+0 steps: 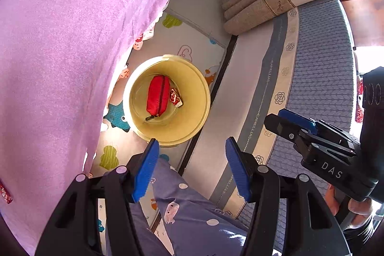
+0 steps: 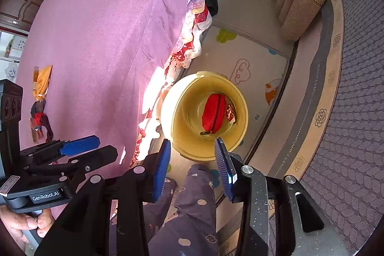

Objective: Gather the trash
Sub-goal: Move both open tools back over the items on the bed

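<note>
Both hand-held grippers, left point(image 1: 192, 167) and right point(image 2: 192, 167), hung open and empty over the yellow bin point(image 1: 206, 97), red pouch point(image 1: 158, 96) and wrapper point(image 1: 175, 97) already inside, so probably just dropped.

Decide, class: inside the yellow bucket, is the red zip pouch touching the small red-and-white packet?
Touching. In the left wrist view the red pouch lies against the small packet on the bucket floor, with no gap between them.

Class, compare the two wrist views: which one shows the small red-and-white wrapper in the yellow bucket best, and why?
The left wrist view: the wrapper lies larger and more fully lit beside the red pouch in the yellow bucket. The right wrist view shows the wrapper smaller and dimmer, close to the bucket's wall.
</note>
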The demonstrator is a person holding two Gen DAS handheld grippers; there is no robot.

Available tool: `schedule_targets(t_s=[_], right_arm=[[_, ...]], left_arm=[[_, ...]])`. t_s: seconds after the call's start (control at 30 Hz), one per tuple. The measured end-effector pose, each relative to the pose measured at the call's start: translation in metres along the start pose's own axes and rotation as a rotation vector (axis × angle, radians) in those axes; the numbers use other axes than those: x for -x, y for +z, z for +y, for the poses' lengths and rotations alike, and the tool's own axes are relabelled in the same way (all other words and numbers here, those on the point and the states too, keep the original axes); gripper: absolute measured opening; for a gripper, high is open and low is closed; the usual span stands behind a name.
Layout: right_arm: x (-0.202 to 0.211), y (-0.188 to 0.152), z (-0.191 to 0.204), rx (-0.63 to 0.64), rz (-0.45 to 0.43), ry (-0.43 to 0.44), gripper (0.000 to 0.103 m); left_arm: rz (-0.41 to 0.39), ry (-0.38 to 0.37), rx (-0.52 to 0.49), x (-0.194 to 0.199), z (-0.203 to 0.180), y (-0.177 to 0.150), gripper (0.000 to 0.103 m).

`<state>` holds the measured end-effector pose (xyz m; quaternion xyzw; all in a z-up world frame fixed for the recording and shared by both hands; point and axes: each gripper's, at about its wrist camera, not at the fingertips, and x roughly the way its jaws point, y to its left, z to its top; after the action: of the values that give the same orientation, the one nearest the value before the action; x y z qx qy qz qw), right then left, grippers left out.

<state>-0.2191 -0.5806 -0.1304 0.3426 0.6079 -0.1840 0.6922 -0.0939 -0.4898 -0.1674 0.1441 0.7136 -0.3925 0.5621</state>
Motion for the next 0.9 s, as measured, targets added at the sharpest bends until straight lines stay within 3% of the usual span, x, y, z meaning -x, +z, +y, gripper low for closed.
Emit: schedule_targets(t_s=[0.4,0.9], right_arm=[[0.002,0.013,0.09,0.174,-0.02,0.024,0.038],[-0.03,-0.016,0.31,0.534,0.024,0.124,0.038]], left_arm=[[-0.123,-0.001,0.149,0.06,0.07,-0.027,0.057],[-0.292,0.091,0.525,0.151,0.249,-0.144,0.058]])
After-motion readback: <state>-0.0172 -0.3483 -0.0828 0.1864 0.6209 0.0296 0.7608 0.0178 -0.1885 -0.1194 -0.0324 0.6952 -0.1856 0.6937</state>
